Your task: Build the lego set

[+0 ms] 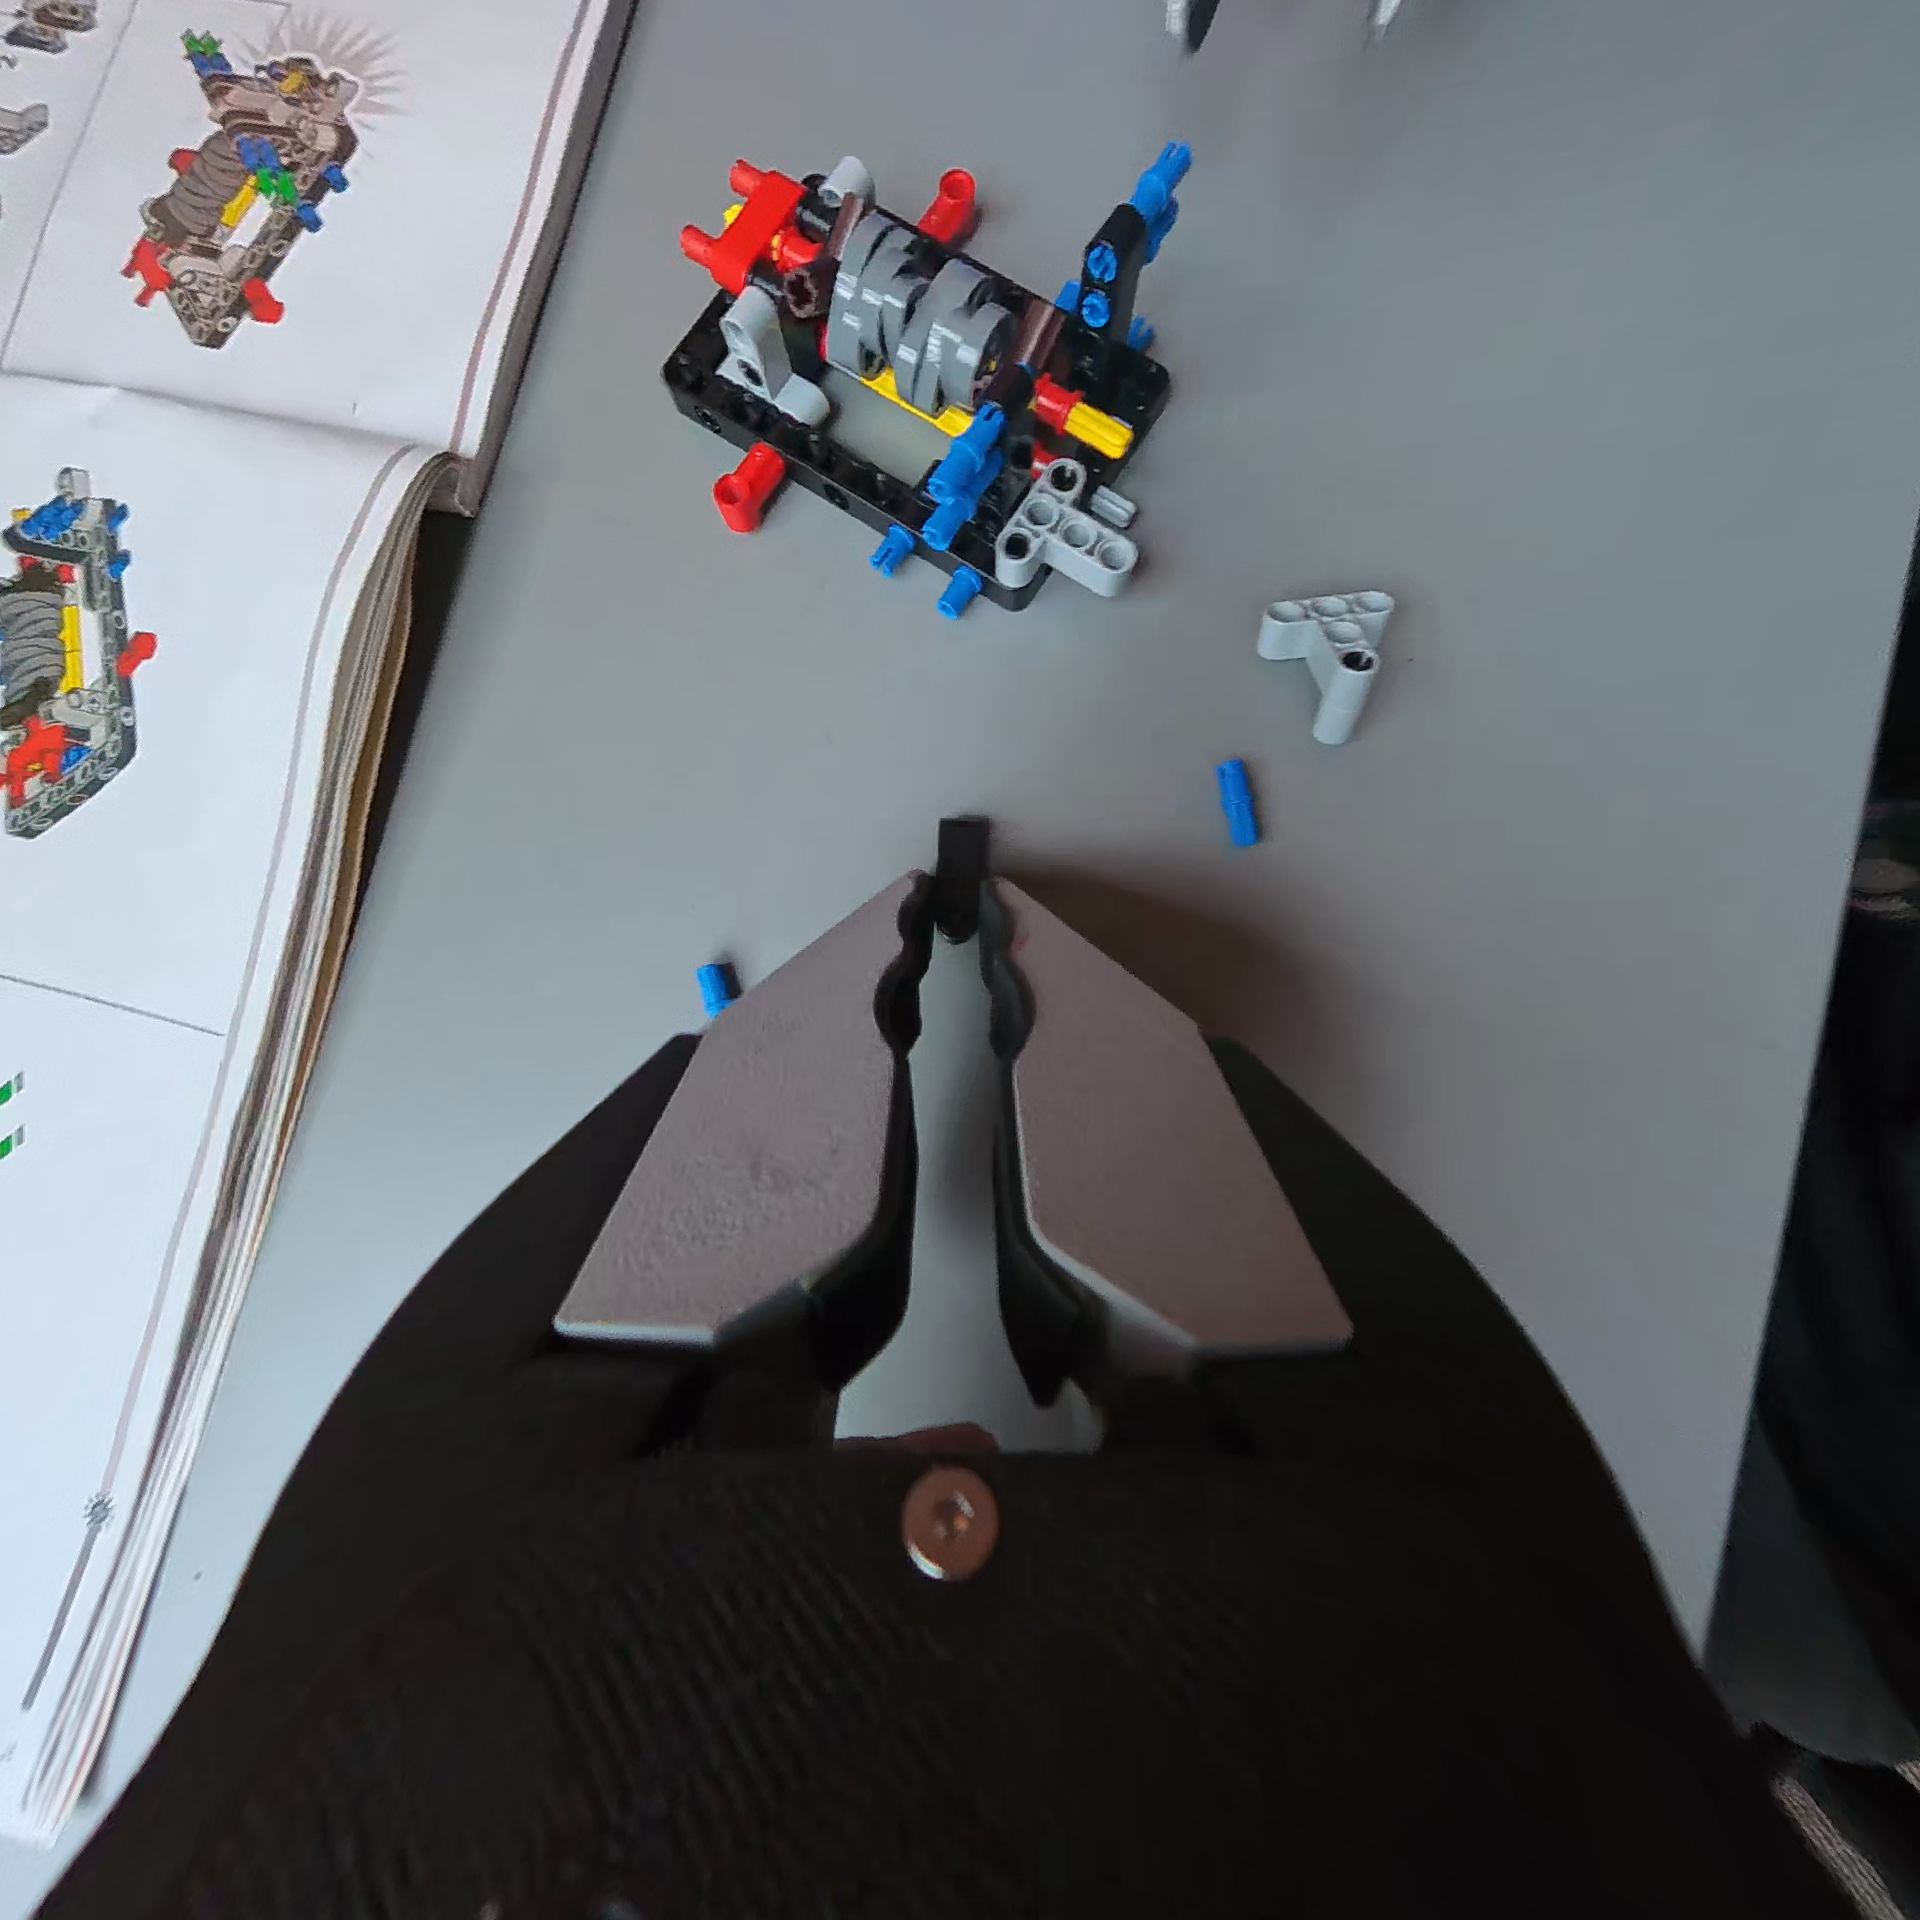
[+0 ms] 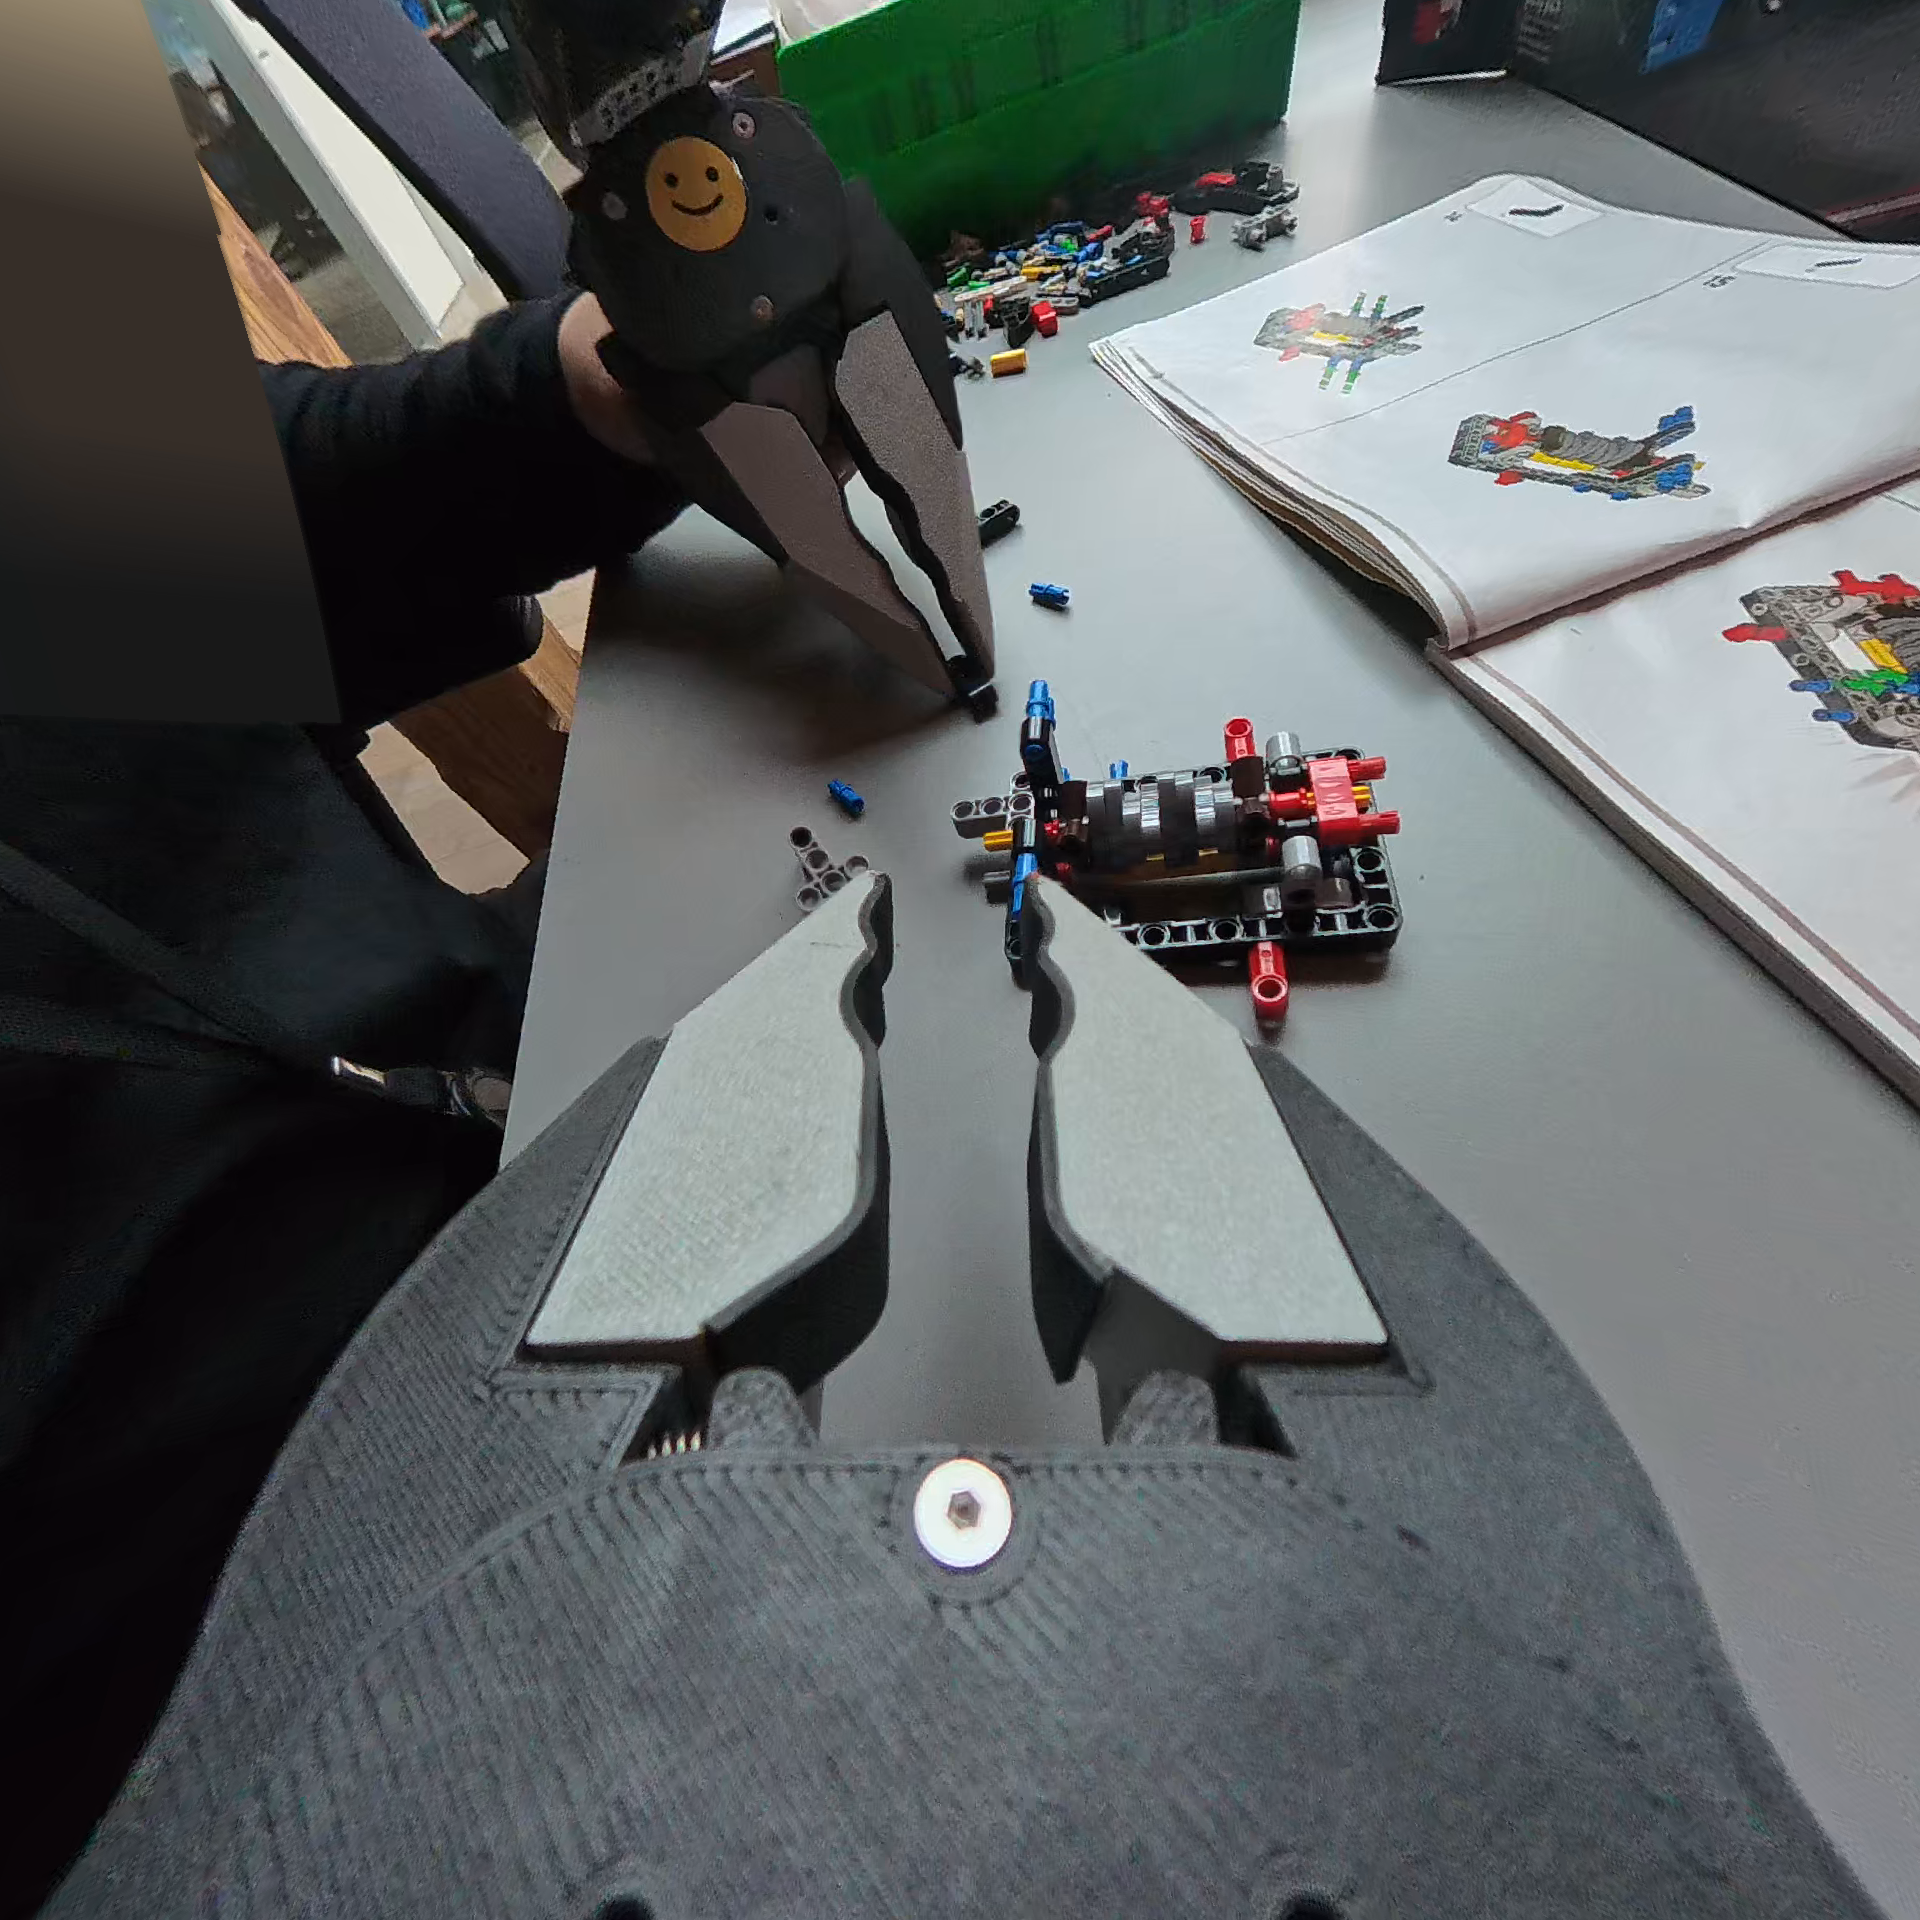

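The half-built lego model (image 1: 914, 384) sits on the grey tabletop (image 1: 1507, 343), a black rectangular frame carrying grey drum-shaped parts across its middle, red connectors at one end and along its sides, yellow pieces low in the frame and blue pins clustered at the other end, where a black upright beam (image 1: 1117, 260) stands topped with blue pins. A light grey T-shaped beam (image 1: 1070, 535) lies touching the frame's corner, and a second light grey angled beam (image 1: 1330, 649) lies loose a little apart from it. A blue pin (image 1: 1238, 802) rests on the tabletop near that loose beam, and another blue pin (image 1: 715, 985) shows just beside the left gripper's finger. The left gripper (image 1: 958, 894) has its fingers drawn narrow and pinched on a small black piece (image 1: 961, 857), its tips down at the tabletop near the model. The right gripper (image 2: 956, 899) hangs above the tabletop with its fingers parted and nothing between them, one fingertip over the blue-pin end of the model. The open instruction booklet (image 2: 1507, 416) lies beside the model, showing coloured build drawings. Farther off, a scatter of loose pieces (image 2: 1091, 265) lies before a green bin (image 2: 1039, 94), and a dark box (image 2: 1662, 62) stands at the tabletop's far corner.
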Tool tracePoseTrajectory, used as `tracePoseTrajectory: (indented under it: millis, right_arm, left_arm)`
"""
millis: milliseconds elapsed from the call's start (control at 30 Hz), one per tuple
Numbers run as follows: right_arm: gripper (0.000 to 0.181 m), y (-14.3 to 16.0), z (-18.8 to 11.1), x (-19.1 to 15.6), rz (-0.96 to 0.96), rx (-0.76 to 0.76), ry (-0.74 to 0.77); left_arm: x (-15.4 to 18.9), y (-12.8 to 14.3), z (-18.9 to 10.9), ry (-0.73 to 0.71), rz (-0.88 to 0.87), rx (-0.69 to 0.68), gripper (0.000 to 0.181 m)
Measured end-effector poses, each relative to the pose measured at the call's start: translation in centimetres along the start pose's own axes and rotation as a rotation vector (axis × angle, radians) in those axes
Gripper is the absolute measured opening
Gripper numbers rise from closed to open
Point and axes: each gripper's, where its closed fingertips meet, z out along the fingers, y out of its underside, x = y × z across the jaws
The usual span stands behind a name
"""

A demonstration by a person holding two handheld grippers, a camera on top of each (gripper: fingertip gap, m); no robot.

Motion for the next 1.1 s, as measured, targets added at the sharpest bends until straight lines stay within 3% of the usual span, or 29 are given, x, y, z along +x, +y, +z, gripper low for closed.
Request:
tracePoseTrajectory:
  millis: [100,367,567,767,1100]
  right_arm:
    - [0.021,-0.4,-0.2,0.0,0.013,0.027,-0.013]
    - [0.021,-0.8,-0.5,0.6,0.009,0.050,-0.002]
    - [0.021,-2.0,-0.1,0.3,0.014,0.092,-0.027]
    - [0.019,-4.5,2.0,-1.6,0.008,0.103,-0.101]
    - [0.019,-5.8,5.3,-4.0,-0.074,0.025,-0.113]
  left_arm:
    - [-1.4,-0.2,-0.2,-0.075,0.009,0.047,0.006]
    - [-1.9,-4.7,-1.4,-0.188,0.087,0.359,0.006]
    - [-1.3,-7.3,-2.5,-0.008,-0.091,0.539,0.005]
    - [-0.3,-7.9,-4.3,0.109,-0.179,0.658,0.005]
    - [3.3,-8.1,-5.0,0.212,-0.124,0.617,0.006]
